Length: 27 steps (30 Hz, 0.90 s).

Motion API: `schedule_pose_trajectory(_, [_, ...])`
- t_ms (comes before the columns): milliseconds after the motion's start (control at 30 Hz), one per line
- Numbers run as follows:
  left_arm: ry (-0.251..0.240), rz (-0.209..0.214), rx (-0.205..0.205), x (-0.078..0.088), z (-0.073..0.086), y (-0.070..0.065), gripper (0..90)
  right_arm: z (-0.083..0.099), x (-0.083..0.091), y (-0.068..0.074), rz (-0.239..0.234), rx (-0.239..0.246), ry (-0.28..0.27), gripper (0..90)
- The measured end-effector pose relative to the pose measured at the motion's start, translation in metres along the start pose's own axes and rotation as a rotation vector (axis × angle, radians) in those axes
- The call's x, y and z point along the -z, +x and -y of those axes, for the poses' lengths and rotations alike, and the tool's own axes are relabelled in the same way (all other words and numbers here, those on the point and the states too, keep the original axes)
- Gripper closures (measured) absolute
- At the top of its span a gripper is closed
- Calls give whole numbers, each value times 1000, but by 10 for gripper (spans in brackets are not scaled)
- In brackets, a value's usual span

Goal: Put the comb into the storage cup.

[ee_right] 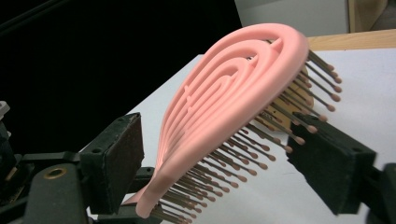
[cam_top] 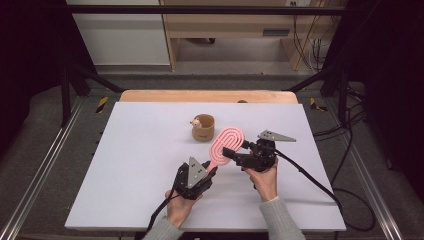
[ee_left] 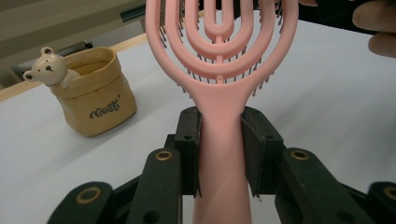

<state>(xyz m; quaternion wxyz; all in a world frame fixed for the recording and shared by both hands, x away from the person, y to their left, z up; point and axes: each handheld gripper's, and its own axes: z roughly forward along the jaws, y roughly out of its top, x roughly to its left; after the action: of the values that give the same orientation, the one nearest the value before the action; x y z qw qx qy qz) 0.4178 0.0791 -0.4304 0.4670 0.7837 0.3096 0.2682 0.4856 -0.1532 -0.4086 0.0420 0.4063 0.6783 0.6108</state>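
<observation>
The pink brush (ee_left: 219,70) is held above the table (cam_top: 140,165), its handle clamped by the left gripper (ee_left: 219,154). The brush head is straddled by the right gripper (ee_right: 224,163), whose jaws stand apart, no pad seen pressing. A cup (cam_top: 203,127) stands just beyond.

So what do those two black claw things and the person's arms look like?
Both the left gripper and the right gripper are black, with flat rectangular pads on two jaws and brass-coloured rivets at the joints. Each carries a grey three-cornered plate with small holes and trails a black cable. The person wears grey knitted sleeves.
</observation>
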Motion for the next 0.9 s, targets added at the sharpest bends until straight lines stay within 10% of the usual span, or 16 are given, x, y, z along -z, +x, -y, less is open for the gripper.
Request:
schedule_pose_trajectory(333, [-7, -1, -7, 0, 0, -3, 695, 0, -1, -1, -27, -34, 12, 414])
schedule_pose_trajectory(900, [-8, -19, -21, -1, 1, -4, 695, -1, -2, -1, -40, -107, 30, 492])
